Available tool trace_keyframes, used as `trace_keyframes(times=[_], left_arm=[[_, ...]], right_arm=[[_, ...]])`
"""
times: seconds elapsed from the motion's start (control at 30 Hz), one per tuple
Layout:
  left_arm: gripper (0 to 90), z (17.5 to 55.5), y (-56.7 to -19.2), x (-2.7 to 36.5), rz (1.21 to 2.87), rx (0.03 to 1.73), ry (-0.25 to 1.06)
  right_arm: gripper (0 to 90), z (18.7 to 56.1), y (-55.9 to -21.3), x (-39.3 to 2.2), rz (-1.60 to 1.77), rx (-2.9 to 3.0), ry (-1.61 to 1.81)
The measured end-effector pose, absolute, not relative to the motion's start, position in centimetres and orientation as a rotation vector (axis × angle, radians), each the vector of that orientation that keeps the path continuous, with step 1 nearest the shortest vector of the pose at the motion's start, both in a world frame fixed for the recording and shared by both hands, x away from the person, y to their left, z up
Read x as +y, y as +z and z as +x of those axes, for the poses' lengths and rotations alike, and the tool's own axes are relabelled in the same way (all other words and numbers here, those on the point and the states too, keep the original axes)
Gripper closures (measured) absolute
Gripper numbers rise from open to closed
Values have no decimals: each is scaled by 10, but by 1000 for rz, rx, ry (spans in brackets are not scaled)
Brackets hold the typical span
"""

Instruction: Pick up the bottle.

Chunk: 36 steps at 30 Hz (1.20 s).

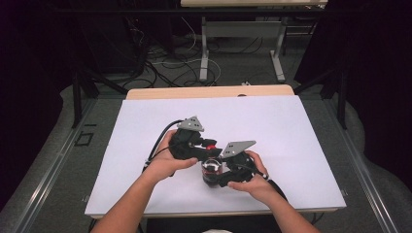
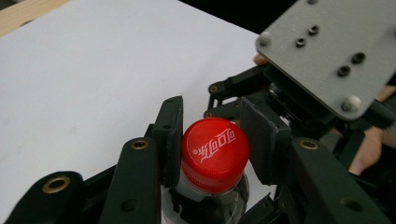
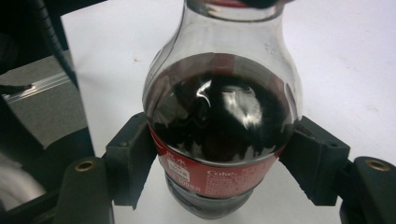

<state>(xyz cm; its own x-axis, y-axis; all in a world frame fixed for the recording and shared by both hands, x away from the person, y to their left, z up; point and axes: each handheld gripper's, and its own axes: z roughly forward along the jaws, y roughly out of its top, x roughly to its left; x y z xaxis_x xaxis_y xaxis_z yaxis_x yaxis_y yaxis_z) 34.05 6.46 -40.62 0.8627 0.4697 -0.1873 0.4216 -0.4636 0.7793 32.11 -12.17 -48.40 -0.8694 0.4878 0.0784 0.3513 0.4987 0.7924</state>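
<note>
Near the front edge of the white table (image 1: 291, 136), the right gripper (image 3: 219, 154) clamps the bottle (image 3: 219, 121) at its red label; its view shows dark cola under clear, rounded plastic. The left gripper (image 2: 212, 140) grips the ribbed red cap (image 2: 215, 151), white script readable there. Bare tabletop lies beyond and to both sides.

The high view is dim and soft, its corners falling to near black, while the white rectangular table top (image 1: 272, 131) glows evenly under overhead light. In the gripper views, glare flares on the dark plastic cola bottle (image 3: 219, 121) and its glossy red screw cap (image 2: 215, 151); near jaws blur.
</note>
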Motion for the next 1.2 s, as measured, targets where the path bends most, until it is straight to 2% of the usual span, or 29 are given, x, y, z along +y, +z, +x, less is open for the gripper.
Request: trace_keyframes(times=[0.27, 0.33, 0.53, 0.63, 0.7, 0.83, 0.97, 1.13, 1.2], left_arm=[[613, 331, -406, 52, 2068, 914, 192], [613, 326, -409, 46, 2011, 1012, 233], [611, 325, -409, 42, 1995, 1041, 254], [592, 328, -406, 45, 2001, 979, 214], [525, 329, -405, 47, 1984, 960, 201], [453, 334, -398, 61, 1993, 866, 190], [442, 342, -398, 75, 2021, 669, 67], [446, 346, -402, 79, 2079, 590, 42], [483, 348, -406, 80, 2081, 557, 7]], right_arm=[[297, 320, -486, -121, 805, 2514, 1242], [297, 320, -486, -121, 814, 2520, 1217], [297, 322, -487, -122, 828, 2498, 1226], [297, 321, -486, -123, 840, 2505, 1241], [297, 323, -485, -124, 817, 2518, 1249], [297, 323, -485, -125, 802, 2529, 1263], [297, 324, -484, -125, 775, 2550, 1297], [296, 323, -484, -125, 754, 2579, 1322], [297, 322, -483, -123, 737, 2591, 1330]])
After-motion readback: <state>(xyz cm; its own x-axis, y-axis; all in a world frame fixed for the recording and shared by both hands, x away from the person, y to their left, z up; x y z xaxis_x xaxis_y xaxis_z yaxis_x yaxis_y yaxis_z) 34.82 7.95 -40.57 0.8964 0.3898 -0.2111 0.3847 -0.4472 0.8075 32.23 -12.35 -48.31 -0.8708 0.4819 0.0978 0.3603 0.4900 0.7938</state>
